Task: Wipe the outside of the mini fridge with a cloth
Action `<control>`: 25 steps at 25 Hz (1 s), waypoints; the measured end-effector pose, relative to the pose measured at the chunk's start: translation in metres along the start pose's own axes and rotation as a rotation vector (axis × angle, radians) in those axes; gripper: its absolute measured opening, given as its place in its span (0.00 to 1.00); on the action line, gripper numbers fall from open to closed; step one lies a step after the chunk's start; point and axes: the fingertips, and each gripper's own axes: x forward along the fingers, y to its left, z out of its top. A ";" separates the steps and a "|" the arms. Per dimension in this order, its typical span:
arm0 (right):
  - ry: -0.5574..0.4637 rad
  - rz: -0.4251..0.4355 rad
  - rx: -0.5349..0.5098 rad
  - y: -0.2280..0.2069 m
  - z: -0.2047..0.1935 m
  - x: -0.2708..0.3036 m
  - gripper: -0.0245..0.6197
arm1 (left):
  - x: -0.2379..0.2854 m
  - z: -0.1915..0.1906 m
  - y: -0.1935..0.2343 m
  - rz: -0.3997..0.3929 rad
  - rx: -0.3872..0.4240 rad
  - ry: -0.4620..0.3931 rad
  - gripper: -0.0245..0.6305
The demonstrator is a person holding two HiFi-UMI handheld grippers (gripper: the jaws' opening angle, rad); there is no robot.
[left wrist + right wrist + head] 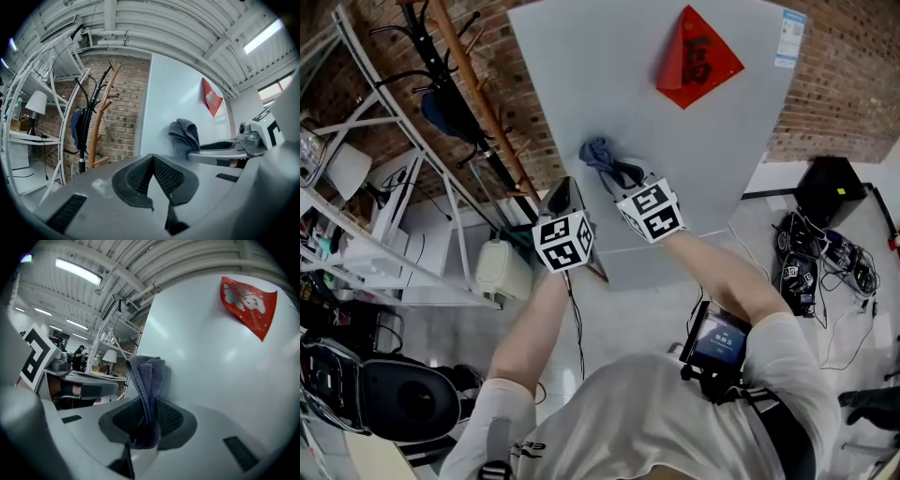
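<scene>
The mini fridge is a pale grey-white box with a red diamond sticker on its face. A grey-blue cloth is pressed against that face, and my right gripper is shut on it. In the right gripper view the cloth stands folded up out of the closed jaws against the fridge wall. My left gripper hangs beside the fridge's left edge with its jaws shut and nothing between them; from the left gripper view the cloth shows on the fridge.
A wooden coat stand leans by the brick wall left of the fridge. White metal shelving fills the left side. A black box and tangled cables lie on the floor at the right. A black helmet sits low left.
</scene>
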 end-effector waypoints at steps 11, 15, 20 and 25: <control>0.031 -0.129 0.027 -0.077 -0.029 -0.063 0.17 | 0.026 -0.007 -0.074 -0.093 -0.008 0.011 0.04; 0.037 -0.185 0.054 -0.112 -0.040 -0.091 0.17 | 0.035 -0.010 -0.106 -0.133 -0.004 0.014 0.04; 0.039 -0.245 0.084 -0.151 -0.053 -0.119 0.17 | 0.046 -0.012 -0.140 -0.172 0.005 0.019 0.04; 0.040 -0.284 0.097 -0.182 -0.063 -0.142 0.17 | 0.056 -0.015 -0.169 -0.197 0.012 0.022 0.04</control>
